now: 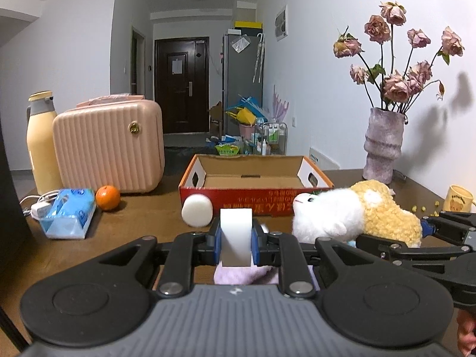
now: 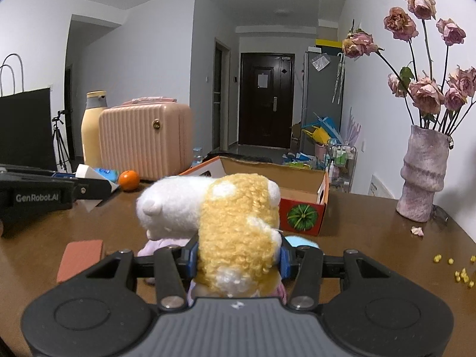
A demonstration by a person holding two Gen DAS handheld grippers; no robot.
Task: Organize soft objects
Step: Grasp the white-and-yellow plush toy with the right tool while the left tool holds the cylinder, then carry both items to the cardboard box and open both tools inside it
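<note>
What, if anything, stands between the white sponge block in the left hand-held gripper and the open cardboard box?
The left hand-held gripper holds the white sponge block. The cardboard box sits straight ahead with its top open. A white round sponge lies against the box's front wall, slightly left of the line. Nothing visible blocks a path over the wall.

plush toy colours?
White head, curly yellow body with white patches; plush toy shows best in right wrist view.
</note>
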